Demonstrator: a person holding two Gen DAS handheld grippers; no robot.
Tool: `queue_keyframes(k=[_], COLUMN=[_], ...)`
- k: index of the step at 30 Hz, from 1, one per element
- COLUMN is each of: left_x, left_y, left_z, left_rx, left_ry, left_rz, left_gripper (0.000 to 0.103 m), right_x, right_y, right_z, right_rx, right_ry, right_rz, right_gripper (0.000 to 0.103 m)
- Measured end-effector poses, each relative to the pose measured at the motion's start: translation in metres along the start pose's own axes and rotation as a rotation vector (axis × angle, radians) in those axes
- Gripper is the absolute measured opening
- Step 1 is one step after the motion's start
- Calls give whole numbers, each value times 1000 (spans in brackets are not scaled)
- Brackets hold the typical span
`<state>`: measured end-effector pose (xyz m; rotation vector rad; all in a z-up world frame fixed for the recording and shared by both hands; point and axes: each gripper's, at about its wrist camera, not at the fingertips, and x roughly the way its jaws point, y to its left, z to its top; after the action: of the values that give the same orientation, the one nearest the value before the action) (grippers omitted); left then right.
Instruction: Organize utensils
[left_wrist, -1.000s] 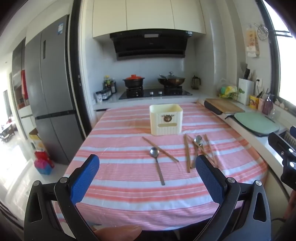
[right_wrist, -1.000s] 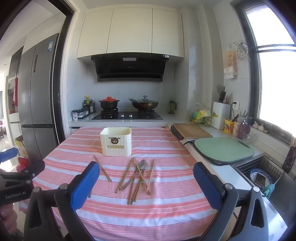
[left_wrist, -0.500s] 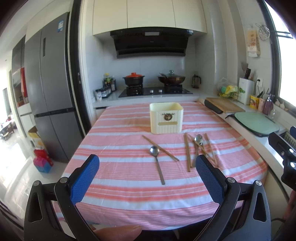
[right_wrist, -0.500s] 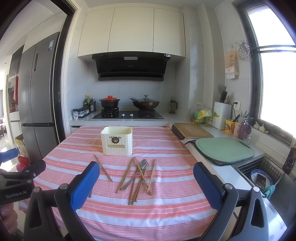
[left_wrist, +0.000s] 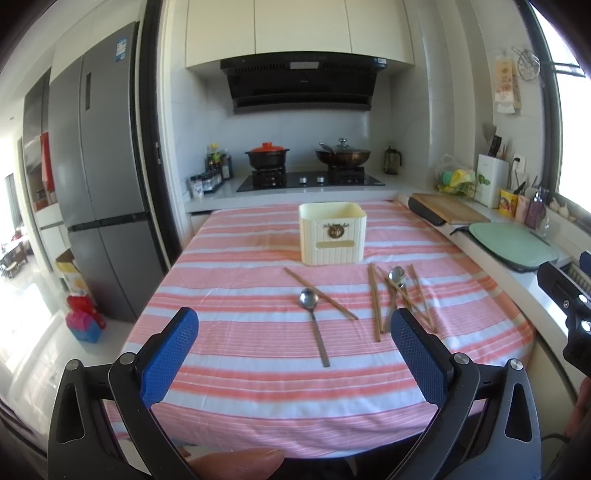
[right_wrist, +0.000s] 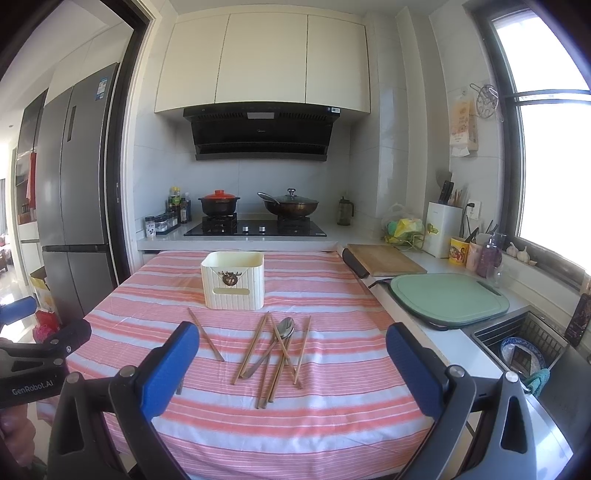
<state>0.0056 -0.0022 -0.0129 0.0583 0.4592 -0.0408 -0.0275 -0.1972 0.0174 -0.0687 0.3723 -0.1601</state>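
Lone spoon (left_wrist: 313, 323) on the striped tablecloth (left_wrist: 236, 332), long axis front-to-back, bowl toward the cream holder (left_wrist: 332, 233), beside a single chopstick (left_wrist: 320, 293); second spoon (right_wrist: 275, 346) amid crossed chopsticks (right_wrist: 275, 360); left gripper (left_wrist: 295, 354) and right gripper (right_wrist: 293, 365) both spread wide, holding nothing

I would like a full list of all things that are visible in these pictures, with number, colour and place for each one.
holder box: 1, cream, far middle of the tablecloth.
spoons: 2, silver; one lies alone, one among the chopsticks.
chopsticks: several, brown wood, loose in front of the box; one lies apart beside the lone spoon.
tablecloth: 1, pink and white stripes, on the table.
clay pot: 1, black with red lid, on the stove.
wok: 1, dark, glass lid, on the stove.
cutting boards: 2, wooden and green, right counter.
fridge: 1, grey, left.
left gripper: blue pads, open, empty.
right gripper: blue pads, open, empty.
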Motion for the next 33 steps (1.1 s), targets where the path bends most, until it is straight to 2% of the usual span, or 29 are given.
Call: queue_keyframes(k=[33], left_x=[9], left_y=[-1], left_z=[-4], left_rx=[-3], left_ry=[25], left_rz=[-1], left_gripper=[103], right_x=[4], right_y=[-5], right_z=[-4], right_rx=[4], right_ry=[11], right_rz=[-1], right_gripper=[103])
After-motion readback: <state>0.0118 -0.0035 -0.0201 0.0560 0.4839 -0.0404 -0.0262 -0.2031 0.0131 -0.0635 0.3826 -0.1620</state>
